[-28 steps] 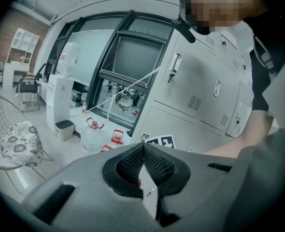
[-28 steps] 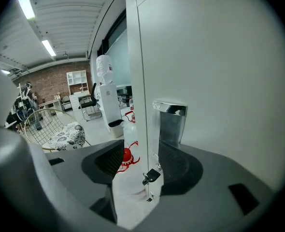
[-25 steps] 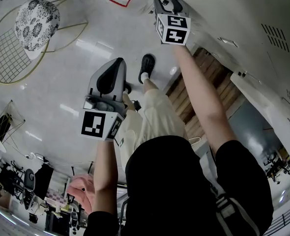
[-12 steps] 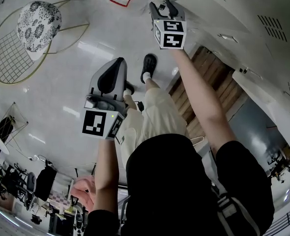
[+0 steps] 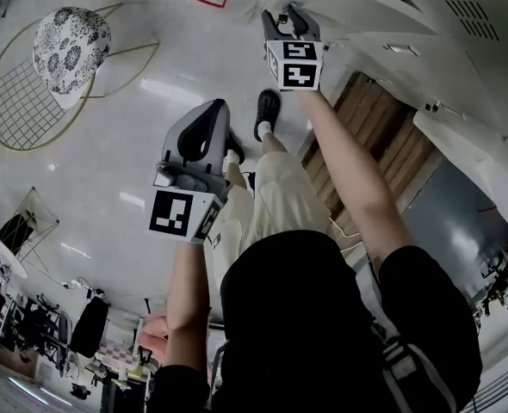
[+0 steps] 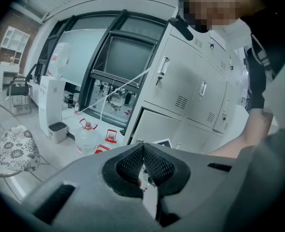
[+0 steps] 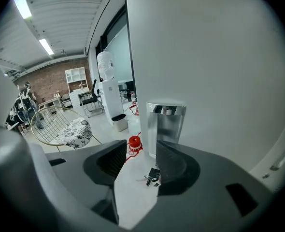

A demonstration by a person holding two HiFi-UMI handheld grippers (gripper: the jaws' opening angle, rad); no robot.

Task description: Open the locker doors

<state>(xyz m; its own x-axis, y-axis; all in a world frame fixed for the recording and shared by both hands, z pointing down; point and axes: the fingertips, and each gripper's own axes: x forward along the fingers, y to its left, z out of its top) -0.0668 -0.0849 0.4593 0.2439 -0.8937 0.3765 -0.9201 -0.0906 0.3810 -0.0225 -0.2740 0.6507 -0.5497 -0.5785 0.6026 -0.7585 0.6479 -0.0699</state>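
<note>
Locker doors of pale grey sheet metal (image 6: pixel 191 81) line the wall on the person's right. One of them, a plain pale panel (image 7: pixel 205 57), stands angled out from the row and fills most of the right gripper view. On it sits a polished chrome pull handle (image 7: pixel 165 122), with a small dark bunch of keys (image 7: pixel 152 176) hanging just under it. The right tongs (image 7: pixel 140 154) are released. Their jaws have just been closing a little, and the handle stands in the gap just past the tips, with neither pad pressing on it. The left tongs (image 6: pixel 143 151) are clenched on nothing, pads meeting, held in the air well apart from the lockers above the glossy white floor (image 5: pixel 125 144). Farther off stand a gold wire chair with a black-and-white patterned cushion (image 5: pixel 65 41) and a red-capped water jug (image 7: pixel 134 143).
</note>
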